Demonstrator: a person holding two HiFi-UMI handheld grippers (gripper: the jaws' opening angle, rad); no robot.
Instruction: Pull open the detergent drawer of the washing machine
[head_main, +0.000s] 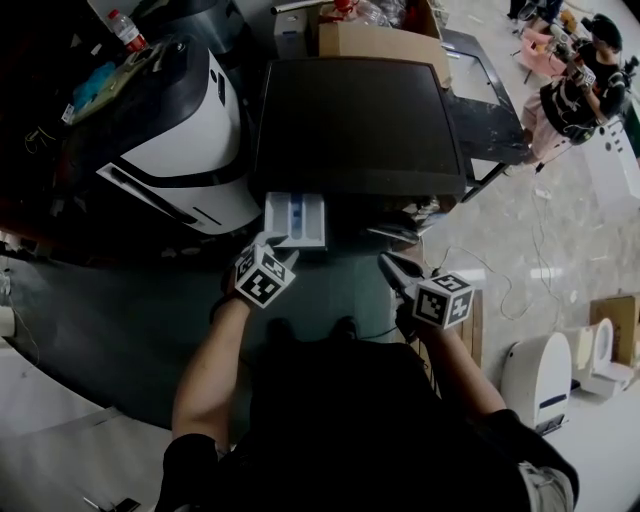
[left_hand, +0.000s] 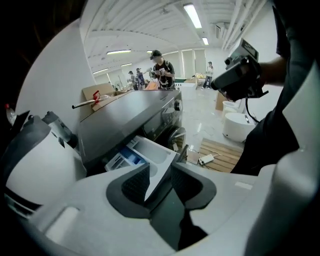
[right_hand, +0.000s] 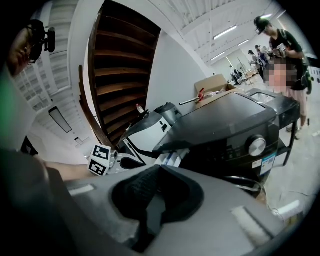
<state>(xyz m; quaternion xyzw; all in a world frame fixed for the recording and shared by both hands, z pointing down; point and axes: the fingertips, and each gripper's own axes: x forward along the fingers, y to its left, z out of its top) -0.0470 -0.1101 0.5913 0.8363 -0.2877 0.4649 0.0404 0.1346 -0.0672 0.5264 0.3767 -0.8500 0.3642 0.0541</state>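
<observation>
White detergent drawer (head_main: 296, 221) is jutting from the washing machine (head_main: 355, 120), long axis toward you. Your left gripper (left_hand: 160, 172) is gaping empty near it; right gripper (right_hand: 157, 170) is sitting shut.

Black short-sleeved shirt (head_main: 370, 430); black-and-white marker cubes (head_main: 262, 277) (head_main: 443, 300)

Drawer's (head_main: 300, 215) 7 o'clock corner hidden behind left tool (head_main: 272, 243); washer (head_main: 355, 120) sticker (right_hand: 268, 162) txt too small; box (head_main: 380, 38) at 12 o'clock cut by edge.
</observation>
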